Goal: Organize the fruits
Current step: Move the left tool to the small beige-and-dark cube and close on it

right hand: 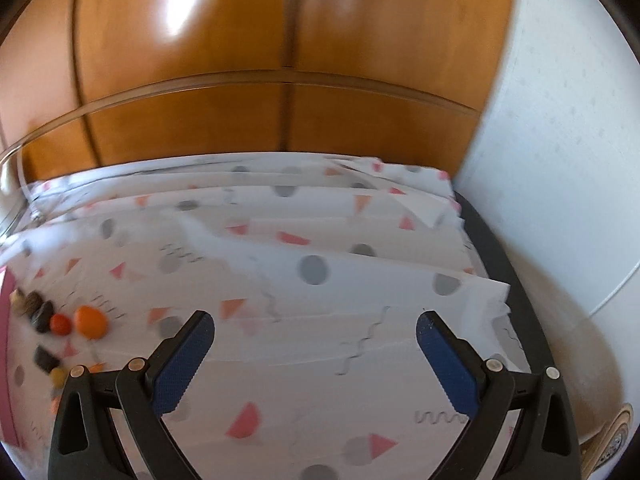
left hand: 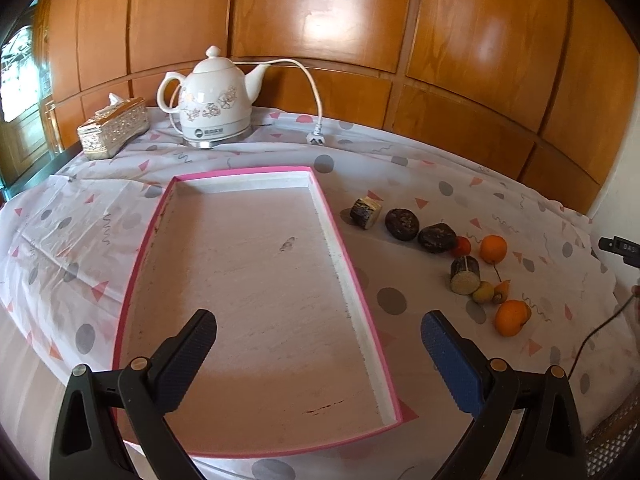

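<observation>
A shallow pink-rimmed tray [left hand: 347,264] lies empty on the patterned cloth. My left gripper [left hand: 318,336] is open and empty above its near end. To the tray's right lies a row of fruit: two cut dark pieces [left hand: 365,213] [left hand: 464,274], two dark round ones [left hand: 401,224] [left hand: 437,237], a small red one [left hand: 463,245], two oranges [left hand: 493,249] [left hand: 510,317] and small yellowish ones [left hand: 483,292]. My right gripper [right hand: 315,336] is open and empty over bare cloth, with the fruit [right hand: 92,322] to its left, blurred.
A white teapot-style kettle [left hand: 212,100] with cord and plug [left hand: 318,136] and a tissue box [left hand: 113,128] stand at the back left. Wooden panels [left hand: 320,20] back the table. A white wall [right hand: 560,160] and the table's dark edge [right hand: 504,264] are at the right.
</observation>
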Demonstrator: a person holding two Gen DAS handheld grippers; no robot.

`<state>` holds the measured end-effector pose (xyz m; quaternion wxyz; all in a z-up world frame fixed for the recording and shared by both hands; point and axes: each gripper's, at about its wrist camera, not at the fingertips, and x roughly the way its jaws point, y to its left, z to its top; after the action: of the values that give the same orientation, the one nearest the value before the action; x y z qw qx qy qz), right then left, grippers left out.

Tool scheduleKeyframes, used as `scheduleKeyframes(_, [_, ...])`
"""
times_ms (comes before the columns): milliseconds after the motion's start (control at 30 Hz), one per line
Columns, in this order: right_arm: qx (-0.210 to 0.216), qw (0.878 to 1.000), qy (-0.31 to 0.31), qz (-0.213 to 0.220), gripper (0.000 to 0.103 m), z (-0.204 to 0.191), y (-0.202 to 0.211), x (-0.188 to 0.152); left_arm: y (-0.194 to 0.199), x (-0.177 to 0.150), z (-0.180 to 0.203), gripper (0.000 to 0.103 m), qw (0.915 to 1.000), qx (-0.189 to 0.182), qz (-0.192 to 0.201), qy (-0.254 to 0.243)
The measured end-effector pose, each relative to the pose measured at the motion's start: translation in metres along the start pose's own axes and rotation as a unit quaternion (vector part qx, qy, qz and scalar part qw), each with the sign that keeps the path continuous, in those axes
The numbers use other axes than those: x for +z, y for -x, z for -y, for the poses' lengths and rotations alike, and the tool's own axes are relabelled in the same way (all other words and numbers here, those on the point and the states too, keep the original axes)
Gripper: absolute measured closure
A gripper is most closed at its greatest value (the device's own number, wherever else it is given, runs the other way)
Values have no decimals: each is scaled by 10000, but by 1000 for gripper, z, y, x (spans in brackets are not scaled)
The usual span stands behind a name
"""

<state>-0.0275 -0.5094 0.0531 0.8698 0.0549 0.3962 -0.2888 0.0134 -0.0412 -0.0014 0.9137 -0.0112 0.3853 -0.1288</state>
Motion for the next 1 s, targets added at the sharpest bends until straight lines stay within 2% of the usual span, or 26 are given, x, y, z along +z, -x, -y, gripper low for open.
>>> scheduleKeyframes(133, [-114, 9995, -268, -85, 0, 22, -10, 8, -3, 4, 4, 0, 9999, -4, -28, -101])
scheduleKeyframes(267, [-48, 9985, -506, -220, 0, 34, -20, 11, -4, 9, 6, 0, 9999, 23, 23, -129])
scheduleKeyframes(600, [-73, 9991, -308, -296, 0, 29, -27, 12, -18, 32, 12, 0, 9990, -205, -145, -376])
scheduleKeyframes(667, [-169, 9990, -275, -301, 0, 29, -28, 13, -24, 41, 14, 0, 9982, -110, -233, -549])
scheduleKeyframes(800, [-506, 9969, -476, -379, 0, 42, -31, 14, -38, 55, 21, 0, 9944, -166, -371, -973])
scheduleKeyframes(967, [-625, 9926, -893, -526, 1, 62, -33, 14, -61, 79, 29, 1, 9903, -88, -337, -1342])
scheduleKeyframes(1000, [-647, 9920, -938, -548, 1, 64, -34, 13, -65, 81, 31, 4, 9892, -117, -361, -1416])
